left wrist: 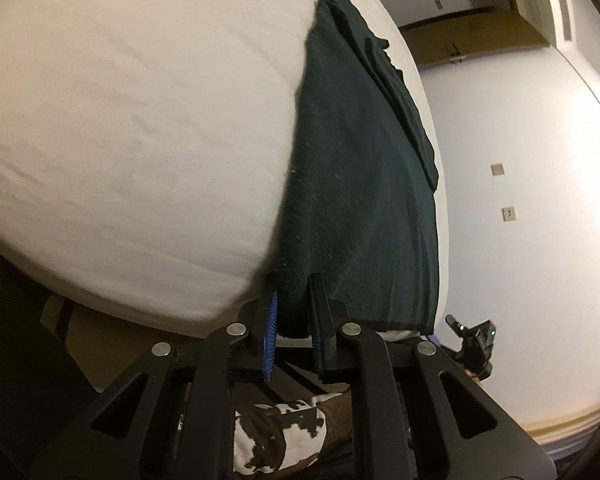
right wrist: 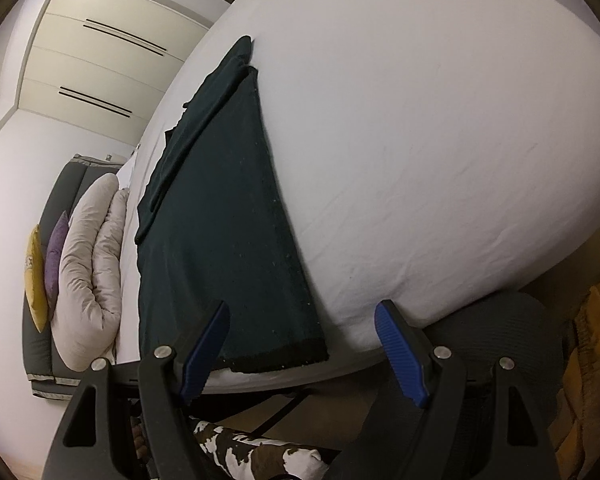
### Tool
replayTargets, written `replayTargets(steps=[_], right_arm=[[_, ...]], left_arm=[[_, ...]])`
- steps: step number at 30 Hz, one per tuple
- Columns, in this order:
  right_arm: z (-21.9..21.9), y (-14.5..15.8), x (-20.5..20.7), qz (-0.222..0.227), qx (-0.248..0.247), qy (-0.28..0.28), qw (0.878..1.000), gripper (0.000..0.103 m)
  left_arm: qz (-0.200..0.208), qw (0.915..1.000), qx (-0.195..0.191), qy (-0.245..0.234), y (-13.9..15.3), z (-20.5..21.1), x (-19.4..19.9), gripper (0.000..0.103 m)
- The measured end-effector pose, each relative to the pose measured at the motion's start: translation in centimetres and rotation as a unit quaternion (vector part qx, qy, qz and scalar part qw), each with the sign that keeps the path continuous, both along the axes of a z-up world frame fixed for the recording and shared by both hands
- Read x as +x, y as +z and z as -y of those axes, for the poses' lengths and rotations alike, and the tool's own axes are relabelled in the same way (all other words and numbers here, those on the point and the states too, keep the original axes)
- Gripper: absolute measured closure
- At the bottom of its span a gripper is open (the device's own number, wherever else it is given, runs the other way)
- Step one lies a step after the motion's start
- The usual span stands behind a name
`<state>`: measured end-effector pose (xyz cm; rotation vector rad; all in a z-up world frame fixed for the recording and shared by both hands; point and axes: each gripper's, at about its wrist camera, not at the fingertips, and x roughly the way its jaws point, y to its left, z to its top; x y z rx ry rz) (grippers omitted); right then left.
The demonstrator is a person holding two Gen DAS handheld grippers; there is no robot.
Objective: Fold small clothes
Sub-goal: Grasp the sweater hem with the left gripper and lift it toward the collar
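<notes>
A dark green knit garment (left wrist: 360, 168) lies lengthwise on the white bed sheet (left wrist: 140, 120), with a sleeve folded on top along one side. My left gripper (left wrist: 294, 292) is shut on the garment's near hem corner. In the right wrist view the same garment (right wrist: 228, 220) lies flat with its black-edged hem (right wrist: 276, 356) at the bed's near edge. My right gripper (right wrist: 300, 320) is open and empty, just above the hem at the near edge; its left finger (right wrist: 204, 348) overlaps the cloth in the picture.
The white sheet (right wrist: 420, 140) spreads wide beside the garment. A folded pale duvet (right wrist: 88, 264) and purple and yellow cushions (right wrist: 46, 268) lie at the bed's far side. A dark chair (right wrist: 512, 328) stands by the bed's near corner. The other gripper (left wrist: 476, 344) shows at the right.
</notes>
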<state>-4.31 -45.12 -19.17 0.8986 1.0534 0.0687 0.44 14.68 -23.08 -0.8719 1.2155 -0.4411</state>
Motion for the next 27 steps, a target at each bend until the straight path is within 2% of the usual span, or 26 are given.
replayTargets(steps=[2,12,19,23,27], right_arm=[[-0.1,0.0,0.0,0.0,0.001,0.001,1.0,0.025],[-0.5,0.1,0.3,0.003,0.016,0.016,1.0,0.025],[-0.7,0.0,0.2,0.005,0.018,0.02,1.0,0.025],[-0.8,0.0,0.3,0.003,0.018,0.021,1.0,0.025],[-0.8,0.0,0.3,0.003,0.017,0.023,1.0,0.025]], left_arm=[[-0.013,0.9995,-0.027,0.011,-0.7,-0.6,0.0,0.09],[-0.034,0.9959,-0.077,0.034,-1.8,-1.9,-0.2,0.089],[-0.043,0.9942,-0.09,0.04,-2.2,-2.1,-0.6,0.089],[-0.039,0.9959,-0.074,0.034,-1.9,-1.7,-0.3,0.089],[-0.033,0.996,-0.079,0.024,-1.8,-0.8,-0.3,0.089]])
